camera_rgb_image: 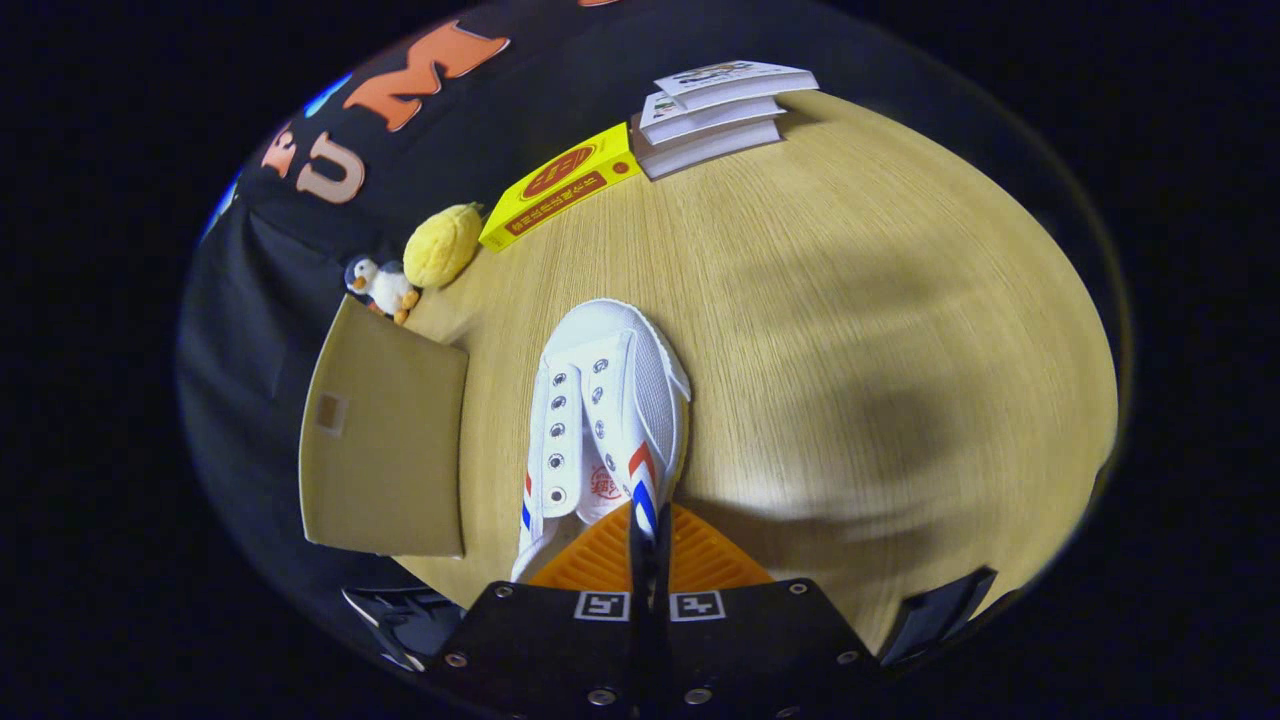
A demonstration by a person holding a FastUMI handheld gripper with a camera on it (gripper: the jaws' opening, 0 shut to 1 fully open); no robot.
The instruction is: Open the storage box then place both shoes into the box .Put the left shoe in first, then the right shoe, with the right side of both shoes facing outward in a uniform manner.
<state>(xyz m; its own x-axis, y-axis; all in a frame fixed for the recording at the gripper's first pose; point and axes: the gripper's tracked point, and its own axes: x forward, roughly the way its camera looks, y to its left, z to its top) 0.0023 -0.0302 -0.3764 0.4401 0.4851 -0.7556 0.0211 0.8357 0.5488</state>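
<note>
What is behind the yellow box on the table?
Behind the yellow box sits a stack of white books, touching its far end. What lies behind the books is hidden. The gripper is shut on the white shoe.

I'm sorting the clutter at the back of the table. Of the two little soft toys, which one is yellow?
The round plush lying next to the yellow box is yellow. The duck toy beside it is mainly white. The hand-held gripper is shut on the white shoe.
</note>
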